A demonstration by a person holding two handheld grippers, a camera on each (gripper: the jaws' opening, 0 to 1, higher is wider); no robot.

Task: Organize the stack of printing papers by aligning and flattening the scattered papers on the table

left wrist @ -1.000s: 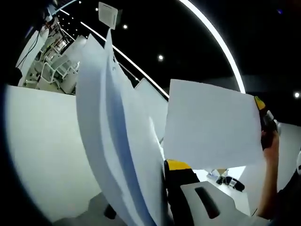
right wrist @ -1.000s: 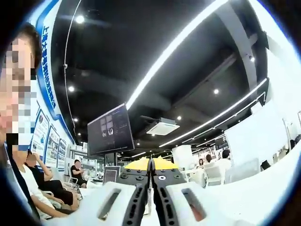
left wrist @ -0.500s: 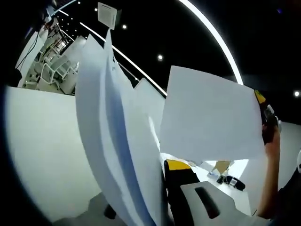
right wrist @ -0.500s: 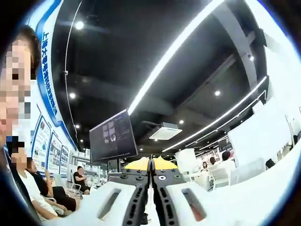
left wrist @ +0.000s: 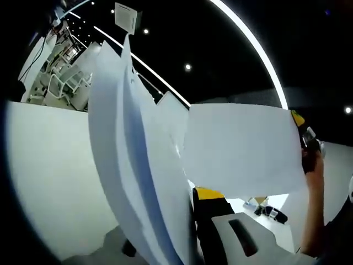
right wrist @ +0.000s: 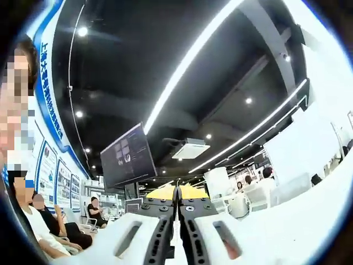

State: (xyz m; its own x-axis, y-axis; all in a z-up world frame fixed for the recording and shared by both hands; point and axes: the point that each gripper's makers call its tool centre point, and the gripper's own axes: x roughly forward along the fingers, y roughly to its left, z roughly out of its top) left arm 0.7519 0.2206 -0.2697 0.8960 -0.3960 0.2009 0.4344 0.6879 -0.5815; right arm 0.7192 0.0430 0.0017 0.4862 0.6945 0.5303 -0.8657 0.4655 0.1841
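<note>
Gripping papers (left wrist: 138, 182) — right gripper (right wrist: 177, 215) pinching sheet edge-on.

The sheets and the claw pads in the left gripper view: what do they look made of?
The sheets look like thin matte white paper: they bend in curves and show no gloss. The single sheet looks the same. The left claw seems to be white moulded plastic with black and yellow parts, probably rubber or plastic.

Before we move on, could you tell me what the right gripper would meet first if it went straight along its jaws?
Nothing close, it seems: the right gripper, shut on a sheet edge, points toward distant office chairs; depth is unclear.
</note>
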